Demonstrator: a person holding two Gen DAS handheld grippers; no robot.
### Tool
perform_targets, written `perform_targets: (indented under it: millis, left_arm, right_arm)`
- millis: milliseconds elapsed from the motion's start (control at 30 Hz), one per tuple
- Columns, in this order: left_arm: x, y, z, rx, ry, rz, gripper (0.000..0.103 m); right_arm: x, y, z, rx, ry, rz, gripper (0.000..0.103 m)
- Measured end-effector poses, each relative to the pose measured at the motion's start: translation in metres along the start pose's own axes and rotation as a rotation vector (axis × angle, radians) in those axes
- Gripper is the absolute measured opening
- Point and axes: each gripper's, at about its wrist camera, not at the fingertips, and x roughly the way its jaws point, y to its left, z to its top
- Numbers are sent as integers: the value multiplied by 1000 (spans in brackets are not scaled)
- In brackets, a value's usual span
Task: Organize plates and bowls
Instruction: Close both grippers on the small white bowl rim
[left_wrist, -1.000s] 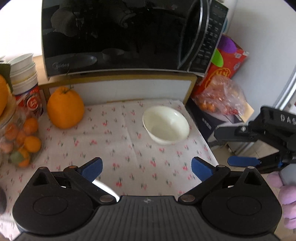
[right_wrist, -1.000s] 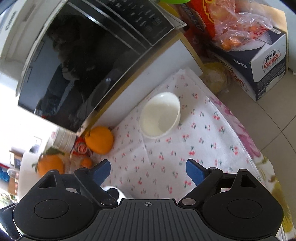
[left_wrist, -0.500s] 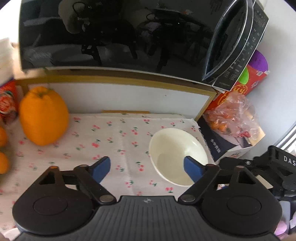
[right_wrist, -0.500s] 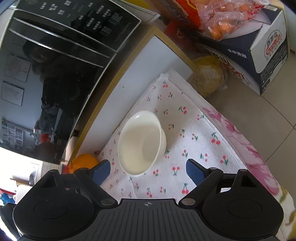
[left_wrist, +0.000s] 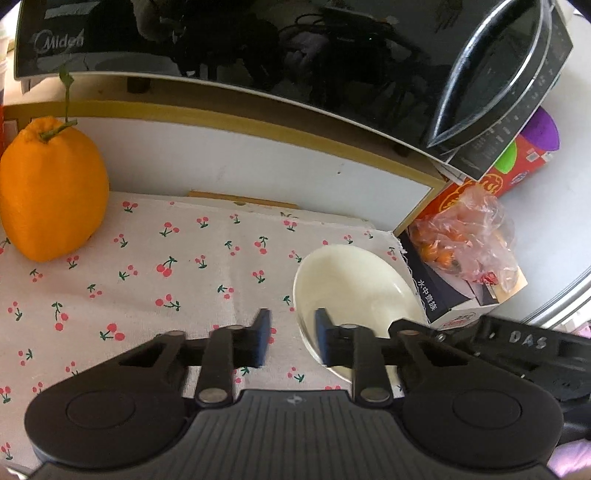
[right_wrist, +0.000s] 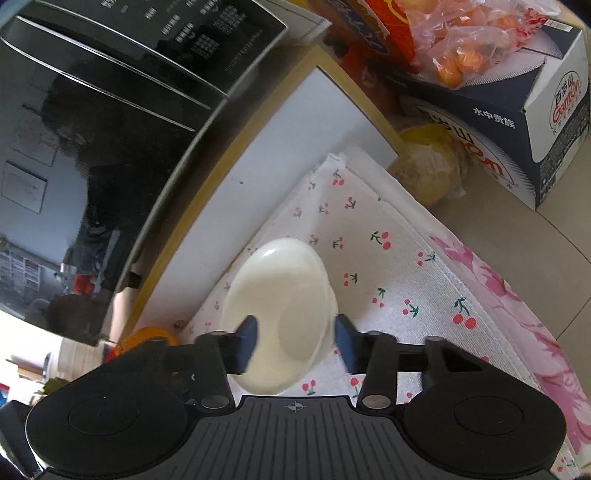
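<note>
On the cherry cloth: one bowl, two tongs at its rim

At the far left of the cloth stands one large orange, upright, with a green stem on top. Above it, and across the whole width, hangs the dark front of one microwave, which stands on a wooden shelf over a white panel.

Toward the right edge of the cloth stands the single white bowl, upright and with nothing in it. The left tongs have just been closing and are now narrow. They straddle the left rim of the bowl, one blue pad outside and one inside. A thin strip of cloth shows between the outer pad and the wall, so they do not pinch it.

The right tongs have just been closing too and sit over the right rim. One pad is inside the bowl and the other is just at the outer wall. This part is blurred, and I cannot tell if the pads already press on it.

Right of the cloth, lower down, I count two boxes. One is a dark blue and white box. One clear plastic bag lies on it, with several small oranges inside. Behind it stands one red box.
</note>
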Motion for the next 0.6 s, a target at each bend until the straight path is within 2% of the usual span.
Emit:
perform_targets:
  millis: [33, 100, 200, 600]
  left_arm:
    - [0, 1, 0, 0, 4, -1, 14]
    - [0, 1, -1, 9, 14, 0, 10]
    - [0, 2, -2, 17, 14, 7, 9]
    - [-15, 3, -2, 18, 0, 12, 9]
  right_arm:
    - [2, 1, -1, -6, -4, -7, 26]
    - [3, 1, -2, -9, -3, -7, 19]
    - [3, 0, -4, 2, -3, -5, 11]
    - [-6, 12, -9, -9, -5, -5, 10]
